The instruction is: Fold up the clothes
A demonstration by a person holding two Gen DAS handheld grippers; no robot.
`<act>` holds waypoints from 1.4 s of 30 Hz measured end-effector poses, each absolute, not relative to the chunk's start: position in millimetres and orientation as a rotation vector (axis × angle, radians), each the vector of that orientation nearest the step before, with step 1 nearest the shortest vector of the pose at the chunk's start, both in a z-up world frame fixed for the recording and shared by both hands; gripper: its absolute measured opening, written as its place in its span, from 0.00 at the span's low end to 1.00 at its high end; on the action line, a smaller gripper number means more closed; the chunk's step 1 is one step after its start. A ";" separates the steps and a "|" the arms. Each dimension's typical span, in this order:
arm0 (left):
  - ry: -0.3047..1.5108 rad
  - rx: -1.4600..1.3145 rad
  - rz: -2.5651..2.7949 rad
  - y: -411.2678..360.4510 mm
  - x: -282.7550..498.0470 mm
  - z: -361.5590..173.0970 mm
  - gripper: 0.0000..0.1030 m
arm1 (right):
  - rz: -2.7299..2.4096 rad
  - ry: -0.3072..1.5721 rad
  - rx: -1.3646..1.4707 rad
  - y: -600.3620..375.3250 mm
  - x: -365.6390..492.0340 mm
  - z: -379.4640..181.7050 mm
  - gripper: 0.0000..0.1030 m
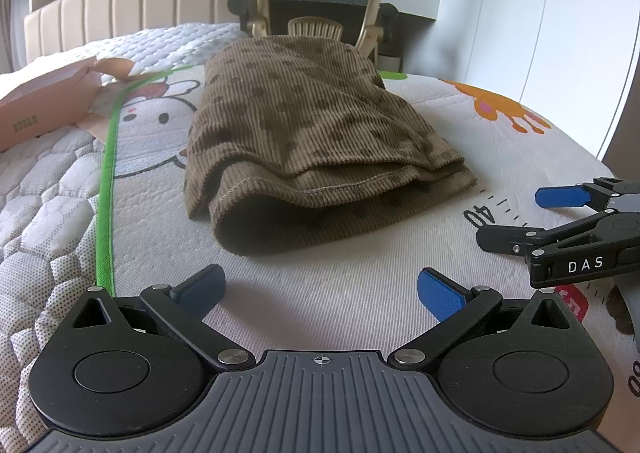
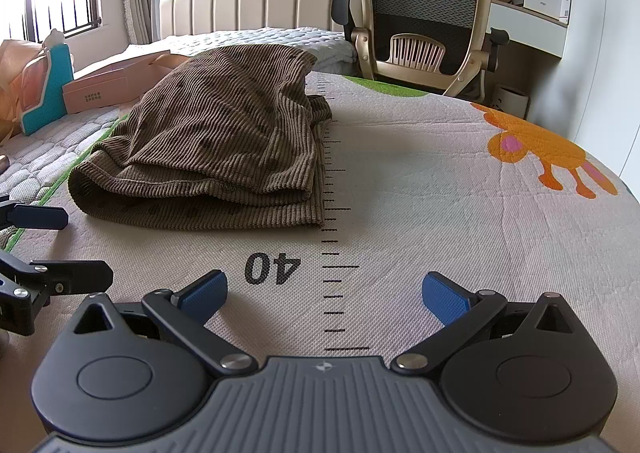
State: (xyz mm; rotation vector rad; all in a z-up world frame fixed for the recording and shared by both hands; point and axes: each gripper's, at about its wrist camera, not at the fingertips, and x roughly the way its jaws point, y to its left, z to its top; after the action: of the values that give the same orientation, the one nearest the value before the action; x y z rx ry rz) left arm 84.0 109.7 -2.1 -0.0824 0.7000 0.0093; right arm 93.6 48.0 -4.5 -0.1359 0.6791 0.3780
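A brown corduroy garment with dark dots [image 1: 312,133] lies folded in layers on the printed mat [image 1: 320,293], its open hem facing me. My left gripper [image 1: 320,291] hovers open just short of that hem, nothing between its blue pads. In the right wrist view the same garment [image 2: 224,141] sits ahead and to the left. My right gripper [image 2: 325,295] is open over the mat near the printed "40", empty. Each gripper shows at the edge of the other's view: the right gripper [image 1: 516,217] at the right, the left gripper [image 2: 86,245] at the left.
A pink box [image 2: 116,87] and a teal object [image 2: 48,93] lie on the quilted bed [image 1: 40,221] left of the mat's green border [image 1: 106,189]. An office chair [image 2: 424,13] stands beyond the far edge, beside a white desk [image 2: 528,25]. An orange animal print [image 2: 552,153] marks the mat's right.
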 end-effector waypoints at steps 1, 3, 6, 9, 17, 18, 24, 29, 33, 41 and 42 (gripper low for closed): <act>0.700 -0.082 0.009 109.7 84.0 -2.1 1.00 | 0.378 0.679 -0.136 48.0 93.6 -4.6 1.00; 0.699 -0.081 0.009 109.5 83.9 -2.1 1.00 | 0.378 0.679 -0.136 48.1 93.6 -4.6 1.00; 0.699 -0.080 0.009 109.1 84.0 -2.1 1.00 | 0.378 0.679 -0.136 48.1 93.7 -4.7 1.00; 0.700 -0.079 0.010 108.8 84.3 -2.2 1.00 | 0.378 0.679 -0.137 48.0 93.7 -4.8 1.00; 0.720 -0.028 0.030 101.0 86.3 -3.2 1.00 | 0.378 0.679 -0.136 48.1 93.9 -4.8 1.00; 0.721 -0.021 0.034 99.9 86.3 -3.4 1.00 | 0.377 0.679 -0.137 48.5 93.7 -4.8 1.00; 0.720 -0.006 0.043 97.7 84.3 -4.2 1.00 | 0.376 0.678 -0.138 49.2 93.2 -4.8 1.00; 0.719 -0.004 0.045 97.4 83.6 -3.8 1.00 | 0.376 0.679 -0.138 49.7 93.2 -4.5 1.00; 0.720 -0.005 0.045 97.7 84.1 -3.9 1.00 | 0.376 0.678 -0.139 49.8 93.3 -4.7 1.00; 0.725 -0.019 0.049 98.7 85.8 -3.4 1.00 | 0.376 0.678 -0.138 49.7 93.4 -4.7 1.00; 0.726 -0.022 0.053 98.5 86.2 -3.3 1.00 | 0.376 0.678 -0.138 49.5 93.5 -4.7 1.00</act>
State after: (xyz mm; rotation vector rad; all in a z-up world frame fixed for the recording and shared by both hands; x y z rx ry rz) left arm 86.2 98.5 -3.3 -0.0220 0.7262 0.0531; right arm 93.5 49.5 -4.7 -0.1381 0.6784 0.3757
